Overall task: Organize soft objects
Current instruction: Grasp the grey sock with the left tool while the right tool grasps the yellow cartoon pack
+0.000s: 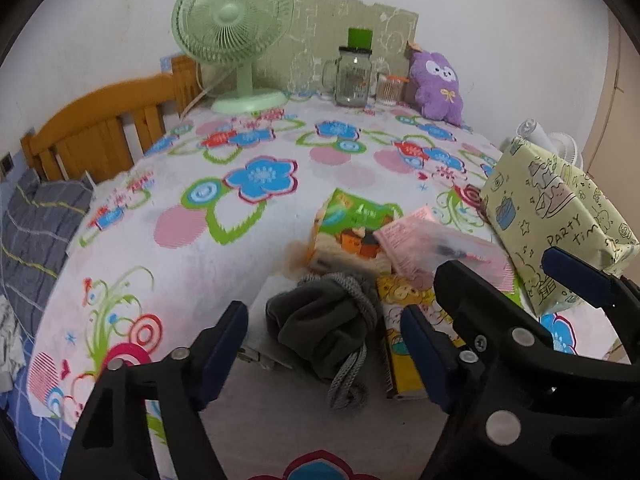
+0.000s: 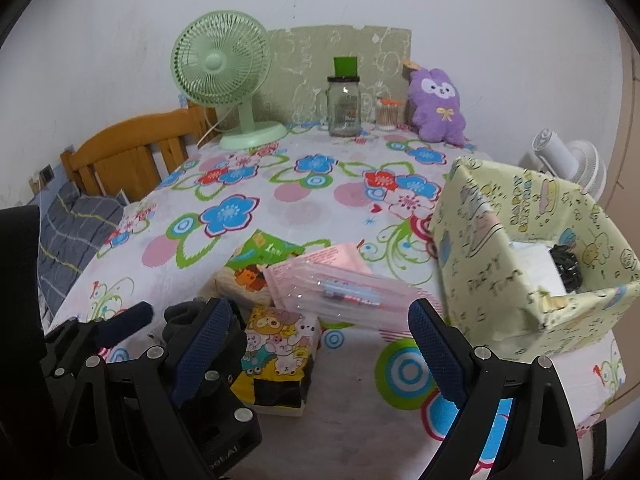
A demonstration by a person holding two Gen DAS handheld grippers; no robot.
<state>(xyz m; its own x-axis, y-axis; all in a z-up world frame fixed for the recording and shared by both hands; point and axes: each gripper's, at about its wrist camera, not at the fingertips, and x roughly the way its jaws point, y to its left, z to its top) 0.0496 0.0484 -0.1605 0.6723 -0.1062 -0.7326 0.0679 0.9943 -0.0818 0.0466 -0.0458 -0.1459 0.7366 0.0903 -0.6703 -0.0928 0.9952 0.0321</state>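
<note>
A dark grey fleece bundle with a drawstring (image 1: 328,320) lies on the flowered sheet (image 1: 224,240). My left gripper (image 1: 324,344) is low over it, open, one pad on each side without touching. A yellow cartoon tissue pack (image 2: 280,356), a pink packet (image 2: 332,288) and a green tissue pack (image 2: 256,264) lie together to its right. My right gripper (image 2: 320,344) stands open over the cartoon pack, holding nothing. The open box wrapped in pale yellow party paper (image 2: 520,280) stands at the right, with a black item (image 2: 566,268) inside. A purple plush (image 2: 438,104) leans at the back wall.
A green desk fan (image 1: 232,32), a glass jar with a green lid (image 1: 354,72) and a small jar of cotton swabs (image 1: 388,88) stand along the back wall. A wooden headboard (image 1: 100,132) and grey checked pillow (image 1: 36,228) are on the left, a white fan (image 2: 568,164) behind the box.
</note>
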